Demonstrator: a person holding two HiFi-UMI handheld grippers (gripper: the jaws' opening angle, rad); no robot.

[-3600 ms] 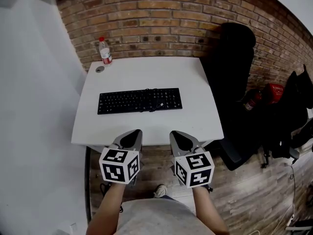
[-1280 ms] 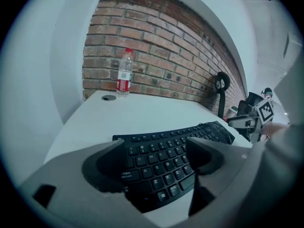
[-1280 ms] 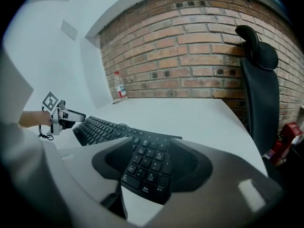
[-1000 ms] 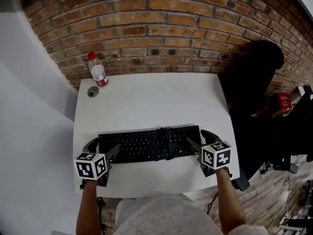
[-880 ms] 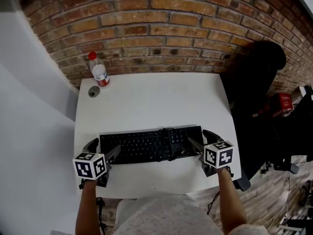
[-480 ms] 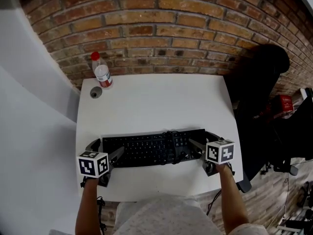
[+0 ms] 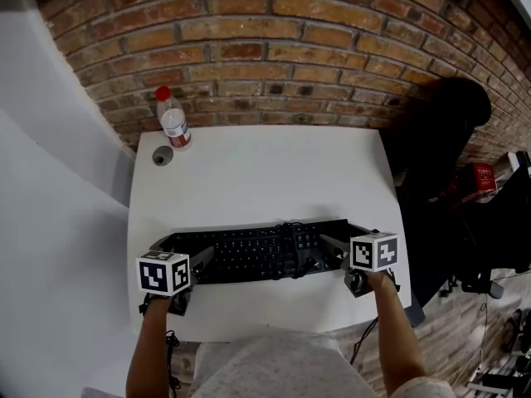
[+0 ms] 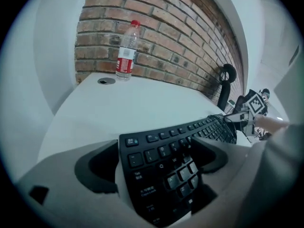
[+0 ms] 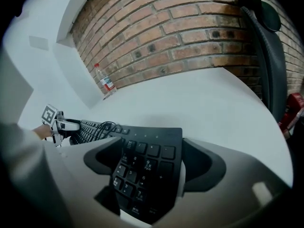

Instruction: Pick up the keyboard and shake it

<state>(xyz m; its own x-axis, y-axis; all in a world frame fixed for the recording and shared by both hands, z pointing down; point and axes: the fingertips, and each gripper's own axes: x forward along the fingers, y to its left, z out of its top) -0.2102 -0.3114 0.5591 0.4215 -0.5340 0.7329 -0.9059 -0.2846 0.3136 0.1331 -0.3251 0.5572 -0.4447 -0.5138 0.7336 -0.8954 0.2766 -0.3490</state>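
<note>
Left claw [image 7: 181,250] and right claw [image 7: 341,235] now straddle the keyboard [image 7: 257,252], the right closing

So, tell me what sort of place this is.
Probably an office or home workspace: a white desk with a keyboard, a black chair beside it, a brick wall behind.

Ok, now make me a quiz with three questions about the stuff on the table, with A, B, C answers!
1. What colour is the keyboard?
A. white
B. red
C. black

2. Where is the bottle?
A. at the far left corner of the table
B. on the keyboard
C. on the floor

3. How is the bottle?
A. lying down
B. standing upright
C. upside down

Answers:
1 C, its keys and frame are black.
2 A, it stands by the brick wall, far left.
3 B, its red cap points up.
</note>
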